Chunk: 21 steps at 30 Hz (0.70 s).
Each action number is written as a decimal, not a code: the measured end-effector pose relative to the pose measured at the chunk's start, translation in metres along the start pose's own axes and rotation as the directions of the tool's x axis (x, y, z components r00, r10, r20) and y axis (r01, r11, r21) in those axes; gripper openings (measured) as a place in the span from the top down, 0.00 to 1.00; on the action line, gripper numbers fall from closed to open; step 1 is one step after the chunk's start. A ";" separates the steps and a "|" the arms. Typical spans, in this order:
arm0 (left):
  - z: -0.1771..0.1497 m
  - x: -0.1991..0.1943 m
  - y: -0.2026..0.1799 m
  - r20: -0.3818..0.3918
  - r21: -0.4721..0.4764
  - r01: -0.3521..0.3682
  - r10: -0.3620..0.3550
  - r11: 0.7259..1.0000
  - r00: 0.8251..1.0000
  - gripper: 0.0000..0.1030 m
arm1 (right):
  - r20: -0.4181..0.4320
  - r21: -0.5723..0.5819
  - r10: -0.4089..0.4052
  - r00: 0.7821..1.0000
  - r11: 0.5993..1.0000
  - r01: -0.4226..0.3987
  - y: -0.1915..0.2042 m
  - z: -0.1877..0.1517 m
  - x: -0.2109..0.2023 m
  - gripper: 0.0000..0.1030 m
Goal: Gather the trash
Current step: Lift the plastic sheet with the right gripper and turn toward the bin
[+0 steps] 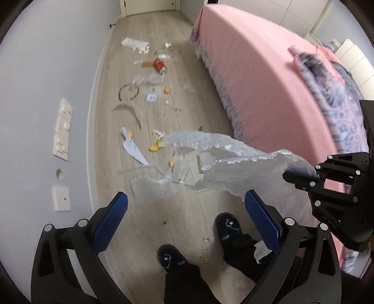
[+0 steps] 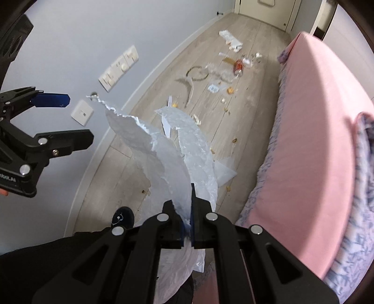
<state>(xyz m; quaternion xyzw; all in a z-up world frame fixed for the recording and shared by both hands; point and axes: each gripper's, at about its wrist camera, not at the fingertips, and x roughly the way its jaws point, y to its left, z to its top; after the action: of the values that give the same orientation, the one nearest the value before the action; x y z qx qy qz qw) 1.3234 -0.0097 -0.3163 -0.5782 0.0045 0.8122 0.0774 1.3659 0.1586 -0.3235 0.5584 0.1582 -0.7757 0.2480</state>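
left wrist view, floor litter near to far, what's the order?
Dark slippers → white folded paper → curved strip → ring → red can → white packaging → door.

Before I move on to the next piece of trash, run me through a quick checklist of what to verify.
1. Right gripper shut on the plastic bag: ok.
2. Left gripper open and free: ok.
3. Bag mouth open enough to take trash: cannot tell.
4. Trash left on the floor, such as the red can and white paper: not ok.
5. Slippers clear of the scraps: ok.
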 end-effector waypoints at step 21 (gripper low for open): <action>-0.039 -0.150 -0.097 -0.010 0.648 0.215 -0.275 0.730 0.962 0.06 | 0.028 0.574 -0.343 0.939 0.774 0.266 0.066 -0.129 -0.194 0.95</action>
<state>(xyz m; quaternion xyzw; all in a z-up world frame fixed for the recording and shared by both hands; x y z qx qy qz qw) 1.4203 0.0642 -0.1806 -0.4763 0.2030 0.7679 0.3773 1.5533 0.2114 -0.1804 0.5212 -0.0056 -0.8521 -0.0466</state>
